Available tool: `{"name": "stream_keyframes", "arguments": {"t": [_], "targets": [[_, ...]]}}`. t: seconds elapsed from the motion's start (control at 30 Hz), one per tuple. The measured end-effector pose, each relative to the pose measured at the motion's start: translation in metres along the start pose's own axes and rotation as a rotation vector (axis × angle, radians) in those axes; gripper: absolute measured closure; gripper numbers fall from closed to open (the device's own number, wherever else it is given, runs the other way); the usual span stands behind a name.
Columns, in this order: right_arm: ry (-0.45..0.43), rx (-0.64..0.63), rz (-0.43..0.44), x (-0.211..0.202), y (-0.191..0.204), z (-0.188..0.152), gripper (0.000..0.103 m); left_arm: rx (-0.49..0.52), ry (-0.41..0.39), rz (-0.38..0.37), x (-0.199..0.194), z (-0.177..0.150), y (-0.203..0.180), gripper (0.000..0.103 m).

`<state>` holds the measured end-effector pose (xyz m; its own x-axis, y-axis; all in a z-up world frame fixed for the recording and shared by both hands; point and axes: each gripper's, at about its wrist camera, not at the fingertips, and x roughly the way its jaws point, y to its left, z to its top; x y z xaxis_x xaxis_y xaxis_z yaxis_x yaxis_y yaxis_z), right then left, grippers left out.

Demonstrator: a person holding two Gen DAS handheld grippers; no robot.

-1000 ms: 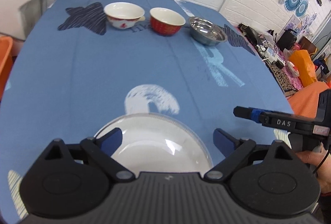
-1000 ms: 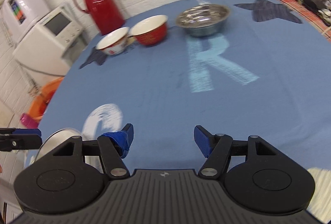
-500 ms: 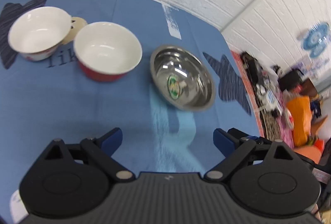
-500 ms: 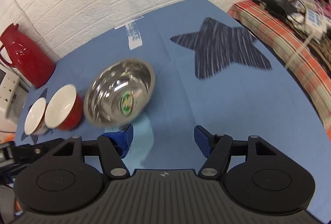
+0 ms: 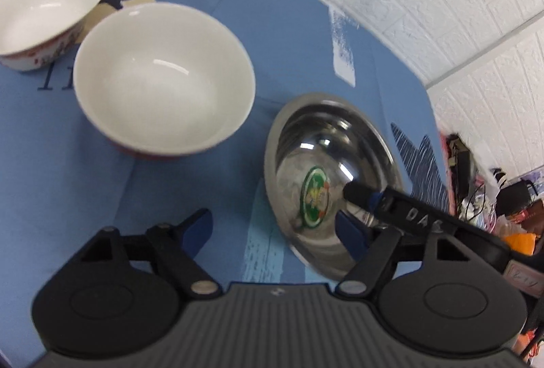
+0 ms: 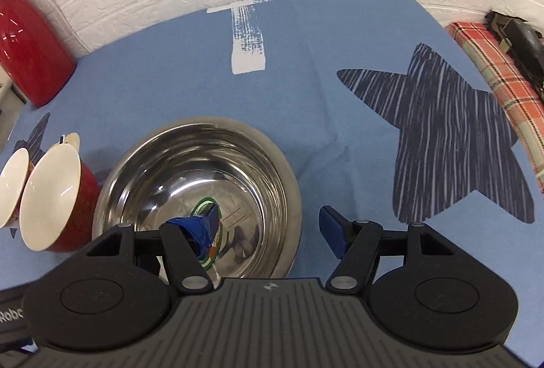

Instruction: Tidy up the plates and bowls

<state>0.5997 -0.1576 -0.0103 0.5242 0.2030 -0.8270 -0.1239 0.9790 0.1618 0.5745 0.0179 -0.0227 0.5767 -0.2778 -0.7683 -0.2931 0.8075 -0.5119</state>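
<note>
steel bowl point(image 6: 204, 170), right hand-held gripper point(image 6: 268, 228) spread astride its rim

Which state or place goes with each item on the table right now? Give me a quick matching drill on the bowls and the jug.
Items:
1. steel bowl
2. red bowl with white inside
3. white bowl with red pattern
4. red jug

Matches:
A. stands at the back by the brick wall
B. has a green sticker inside
C. sits between the other two bowls
D. outermost bowl, farthest from the steel one

Pairs: 1-B, 2-C, 3-D, 4-A
</note>
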Motion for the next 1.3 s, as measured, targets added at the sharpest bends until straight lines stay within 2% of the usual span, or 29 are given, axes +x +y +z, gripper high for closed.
{"name": "stream_keyframes", "arguments": {"t": [0.07,0.13,0.17,0.2,0.23,0.27,0.33,0.43,0.5,0.67,0.83,1.03,1.17,1.3], "targets": [[-0.009,-0.01,0.026,0.003,-0.001,-0.001,0.054,0.007,-0.007,0.014,0.002,0.001,-0.002,0.028],[-0.028,-0.001,0.07,0.003,-0.004,-0.004,0.063,0.023,-0.017,0.014,0.003,0.0,-0.002,0.033],[-0.035,-0.006,0.074,0.003,-0.004,-0.005,0.067,0.035,-0.024,0.02,0.003,0.0,-0.003,0.053],[-0.041,-0.008,0.073,0.002,-0.003,-0.007,0.079,0.048,-0.013,0.013,0.005,0.0,-0.003,0.069],[-0.043,-0.004,0.076,0.0,-0.003,-0.009,0.085,0.057,-0.016,0.019,0.005,0.001,-0.003,0.077],[-0.042,0.008,0.096,0.0,-0.003,-0.01,0.087,0.053,-0.007,0.006,0.007,0.002,-0.002,0.086],[-0.033,0.034,0.142,-0.003,-0.002,-0.015,0.089,0.045,0.012,-0.026,0.009,0.004,0.002,0.09],[-0.022,0.026,0.165,-0.009,0.004,-0.025,0.089,0.085,-0.003,0.002,0.004,0.001,0.002,0.09],[-0.02,0.027,0.179,-0.017,0.008,-0.034,0.088,0.097,0.02,-0.021,-0.001,-0.003,0.007,0.09],[-0.037,-0.058,0.145,-0.05,0.022,-0.069,0.087,0.175,0.051,-0.025,-0.03,-0.029,0.013,0.089],[-0.067,-0.065,0.154,-0.099,0.024,-0.118,0.086,0.235,0.102,-0.058,-0.072,-0.07,0.022,0.089],[-0.047,-0.046,0.153,-0.152,0.023,-0.197,0.082,0.335,0.16,-0.084,-0.127,-0.135,0.035,0.089],[-0.031,0.002,0.154,-0.17,0.022,-0.24,0.082,0.398,0.214,-0.096,-0.148,-0.174,0.047,0.089],[-0.029,0.017,0.159,-0.175,0.029,-0.269,0.081,0.448,0.223,-0.087,-0.162,-0.202,0.059,0.089]]}}
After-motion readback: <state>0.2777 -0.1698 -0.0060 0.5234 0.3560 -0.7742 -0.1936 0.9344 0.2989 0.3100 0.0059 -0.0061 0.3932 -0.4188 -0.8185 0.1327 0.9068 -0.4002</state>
